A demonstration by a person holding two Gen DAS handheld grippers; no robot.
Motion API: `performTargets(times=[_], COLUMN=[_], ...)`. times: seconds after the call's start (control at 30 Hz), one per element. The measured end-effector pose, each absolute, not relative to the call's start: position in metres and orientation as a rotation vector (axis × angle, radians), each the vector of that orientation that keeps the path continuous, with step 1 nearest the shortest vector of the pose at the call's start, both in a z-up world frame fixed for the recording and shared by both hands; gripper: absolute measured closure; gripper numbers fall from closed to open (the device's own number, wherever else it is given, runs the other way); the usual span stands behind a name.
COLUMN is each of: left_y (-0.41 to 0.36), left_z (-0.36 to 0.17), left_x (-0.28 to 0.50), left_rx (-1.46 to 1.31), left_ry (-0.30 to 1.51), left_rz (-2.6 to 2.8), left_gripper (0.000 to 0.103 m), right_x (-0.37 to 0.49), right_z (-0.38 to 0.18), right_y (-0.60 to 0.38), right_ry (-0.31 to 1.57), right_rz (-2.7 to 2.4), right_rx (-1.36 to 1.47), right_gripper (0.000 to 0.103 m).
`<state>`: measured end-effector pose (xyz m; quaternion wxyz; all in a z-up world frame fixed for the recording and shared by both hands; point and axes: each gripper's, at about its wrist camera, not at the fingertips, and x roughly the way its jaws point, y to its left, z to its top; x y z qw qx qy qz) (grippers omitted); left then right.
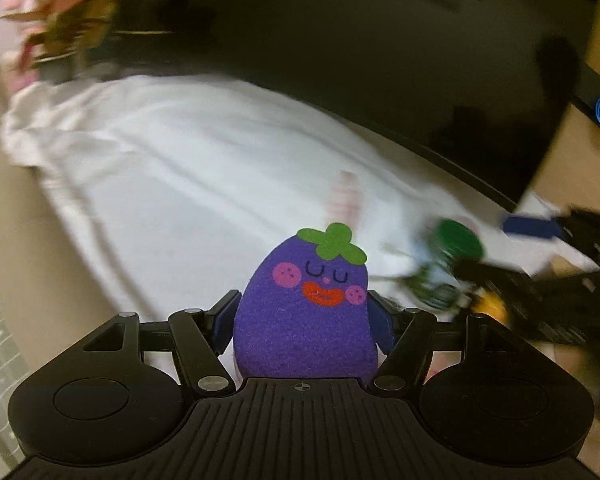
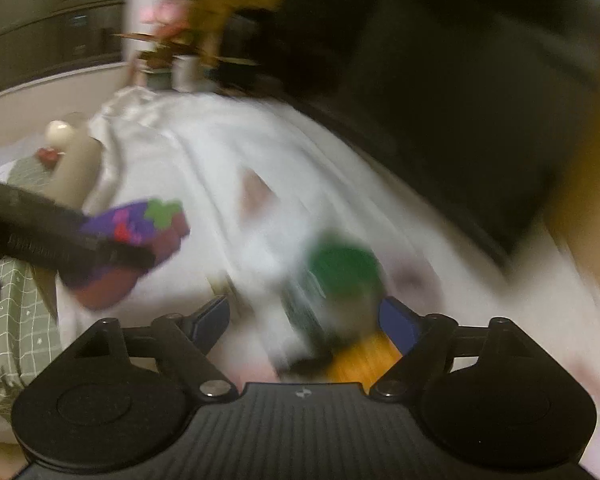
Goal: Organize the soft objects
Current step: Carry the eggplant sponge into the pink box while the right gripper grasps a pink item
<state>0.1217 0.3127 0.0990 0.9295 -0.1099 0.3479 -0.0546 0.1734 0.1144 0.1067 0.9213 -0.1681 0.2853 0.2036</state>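
My left gripper (image 1: 302,316) is shut on a purple eggplant-shaped sponge (image 1: 306,312) with a smiling face and green leaf top, held above a white cloth (image 1: 180,152). The sponge and left gripper also show at the left of the right wrist view (image 2: 136,236). My right gripper (image 2: 304,320) is open over the cloth, with a blurred green-topped soft toy (image 2: 340,276) with an orange part (image 2: 360,360) between its fingers. That toy and the right gripper appear at the right of the left wrist view (image 1: 452,256). Both views are motion-blurred.
A large dark monitor (image 1: 380,60) stands behind the cloth. A pink-leaved potted plant (image 1: 56,20) sits at the far left end. A cream bottle-like object (image 2: 76,160) and a green checked cloth (image 2: 16,320) lie at the left. A pale pink item (image 2: 256,196) lies on the cloth.
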Motion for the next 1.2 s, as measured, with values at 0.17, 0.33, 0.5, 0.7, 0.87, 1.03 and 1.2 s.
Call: performTargets(times=[0.17, 0.33, 0.5, 0.7, 0.87, 1.03, 1.2], left_y=[0.345, 0.371, 0.380, 0.364, 0.306, 0.209, 0.093], left_z=[0.090, 0.073, 0.084, 0.119, 0.156, 0.192, 0.211], left_x=[0.118, 0.111, 0.119, 0.148, 0.165, 0.165, 0.168], left_rx=[-0.278, -0.336, -0.350, -0.330, -0.267, -0.171, -0.104], left_ry=[0.710, 0.726, 0.692, 0.631, 0.582, 0.551, 0.569], left_rz=[-0.064, -0.054, -0.059, -0.110, -0.224, -0.419, -0.653], left_gripper=[0.032, 0.032, 0.032, 0.032, 0.032, 0.032, 0.032], right_x=[0.232, 0.266, 0.280, 0.258, 0.214, 0.166, 0.104], right_z=[0.087, 0.068, 0.107, 0.178, 0.209, 0.236, 0.241], right_y=[0.189, 0.216, 0.214, 0.165, 0.101, 0.010, -0.097], right_ry=[0.554, 0.607, 0.641, 0.614, 0.544, 0.473, 0.440], right_rz=[0.438, 0.439, 0.497, 0.503, 0.411, 0.258, 0.061], right_rx=[-0.487, -0.509, -0.421, -0.264, -0.243, -0.199, -0.149], right_gripper=[0.051, 0.087, 0.102, 0.102, 0.102, 0.102, 0.101])
